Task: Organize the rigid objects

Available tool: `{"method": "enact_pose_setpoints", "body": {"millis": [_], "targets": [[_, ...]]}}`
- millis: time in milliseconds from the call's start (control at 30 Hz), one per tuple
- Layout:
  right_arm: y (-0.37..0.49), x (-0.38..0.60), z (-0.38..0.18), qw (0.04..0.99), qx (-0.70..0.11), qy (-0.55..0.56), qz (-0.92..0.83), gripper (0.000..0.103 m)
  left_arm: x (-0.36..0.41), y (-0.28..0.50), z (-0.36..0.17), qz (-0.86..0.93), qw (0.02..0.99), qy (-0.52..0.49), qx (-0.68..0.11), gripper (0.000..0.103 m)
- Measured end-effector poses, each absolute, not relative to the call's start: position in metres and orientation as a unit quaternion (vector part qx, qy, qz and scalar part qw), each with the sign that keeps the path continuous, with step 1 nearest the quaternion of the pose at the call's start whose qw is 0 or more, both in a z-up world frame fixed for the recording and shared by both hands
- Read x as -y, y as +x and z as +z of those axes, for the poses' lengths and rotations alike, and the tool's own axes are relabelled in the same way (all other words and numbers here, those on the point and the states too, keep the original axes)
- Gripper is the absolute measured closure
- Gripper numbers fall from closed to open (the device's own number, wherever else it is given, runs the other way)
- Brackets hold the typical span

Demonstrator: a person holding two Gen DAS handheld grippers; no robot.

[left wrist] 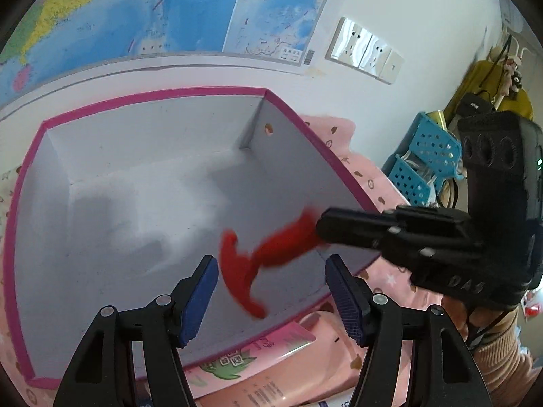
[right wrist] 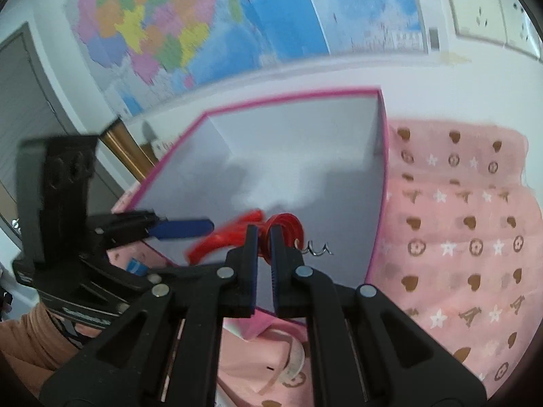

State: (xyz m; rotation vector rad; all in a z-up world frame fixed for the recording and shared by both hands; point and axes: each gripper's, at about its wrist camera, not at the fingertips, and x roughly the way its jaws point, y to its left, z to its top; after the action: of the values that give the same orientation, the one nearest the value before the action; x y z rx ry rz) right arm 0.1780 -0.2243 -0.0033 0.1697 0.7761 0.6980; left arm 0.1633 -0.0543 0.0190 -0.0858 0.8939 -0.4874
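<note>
The red corkscrew (right wrist: 237,237), a red plastic handle with a bare metal spiral sticking out to its right, hangs pinched in the right gripper (right wrist: 264,237), whose jaws are pressed together on the handle's looped part. It's held over the open box (left wrist: 142,101), above the near corner and not resting on the floor as far as the right wrist view shows. In the left wrist view it's a red smear (motion blur), so its exact shape can't be made out there.

The box is grey inside w/ a magenta rim, and nothing else shows in it; a small round hole sits in its right-hand wall. Shadows fall across the floor.

The left gripper (left wrist: 271,281) hovers at the box's near edge, jaws spread and nothing between the blue pads (left wrist: 200,298). Its near side & the person's sleeve (left wrist: 502,349) are cut off by the frame edge.

The box sits on a pink cloth (right wrist: 458,220) printed w/ stars and hearts. At the near edge, pink packages (left wrist: 271,373) are partly hidden behind the gripper fingers; their print is too small to read. A wall map (left wrist: 152,10) and wall sockets (left wrist: 366,51) are behind, and a blue perforated basket (left wrist: 424,156) stands off to the right, contents unclear.
</note>
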Motion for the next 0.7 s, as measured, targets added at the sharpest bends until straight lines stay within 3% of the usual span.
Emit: {"method": "enact_pose_setpoints", "body": {"millis": [300, 367, 433, 700], "targets": [[0.152, 0.236, 0.003, 0.883, -0.355, 0.06, 0.3, 0.093, 0.035, 0.119, 0.044, -0.219, 0.903, -0.032, -0.368, 0.035], [0.132, 0.237, 0.009, 0.884, -0.337, 0.058, 0.32, 0.083, 0.027, 0.101, 0.05, -0.221, 0.91, -0.033, -0.349, 0.035], [0.106, 0.232, 0.012, 0.882, -0.322, 0.039, 0.342, 0.079, 0.019, 0.085, 0.051, -0.223, 0.913, -0.042, -0.34, 0.034], [0.053, 0.187, -0.02, 0.83, -0.352, -0.009, 0.433, 0.074, -0.006, 0.043, 0.028, -0.179, 0.918, -0.078, -0.347, 0.033]]}}
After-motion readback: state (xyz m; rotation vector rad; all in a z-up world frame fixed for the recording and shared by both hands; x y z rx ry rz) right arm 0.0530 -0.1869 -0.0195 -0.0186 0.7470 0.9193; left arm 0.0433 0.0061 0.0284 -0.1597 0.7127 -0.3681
